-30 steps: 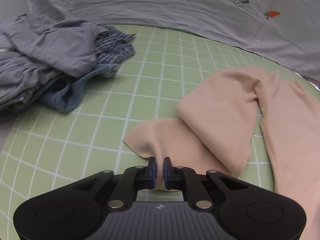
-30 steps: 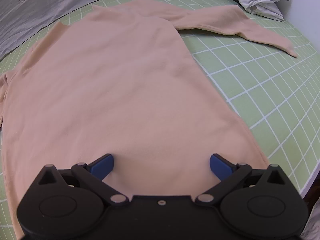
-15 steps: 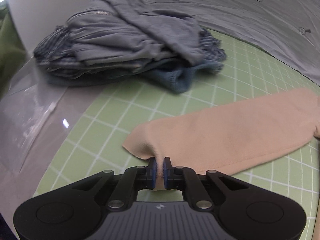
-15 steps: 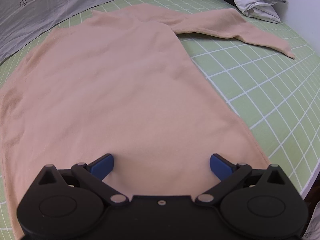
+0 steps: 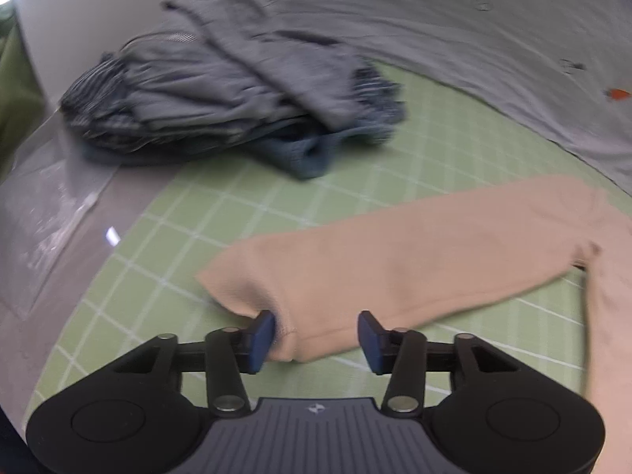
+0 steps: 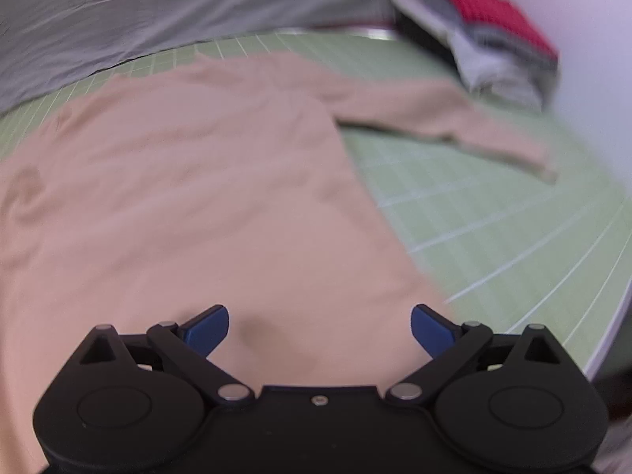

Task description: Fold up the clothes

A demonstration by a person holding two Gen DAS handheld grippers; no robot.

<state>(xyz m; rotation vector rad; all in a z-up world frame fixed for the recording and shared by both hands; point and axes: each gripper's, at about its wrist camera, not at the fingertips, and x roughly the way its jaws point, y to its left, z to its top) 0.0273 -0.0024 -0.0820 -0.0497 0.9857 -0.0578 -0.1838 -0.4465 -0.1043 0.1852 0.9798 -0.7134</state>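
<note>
A beige long-sleeved top [image 6: 189,205] lies spread flat on the green grid mat [image 6: 493,217]. Its one sleeve [image 5: 395,252] lies stretched out straight across the mat in the left wrist view. My left gripper [image 5: 314,335] is open, its jaws on either side of the sleeve's cuff end, which rests on the mat. My right gripper [image 6: 320,328] is open and empty, over the lower part of the top's body. The other sleeve [image 6: 446,118] lies out to the right.
A heap of grey and blue clothes [image 5: 221,94] lies at the mat's far left. A grey patterned sheet [image 5: 474,31] lies behind the mat. Folded clothes, one red [image 6: 493,39], are stacked at the far right. The mat's left edge borders a clear plastic cover [image 5: 51,221].
My left gripper was shut on the sleeve's cuff and has opened, letting the cuff go on the mat. The right gripper has shifted over the top; its view is blurred.
</note>
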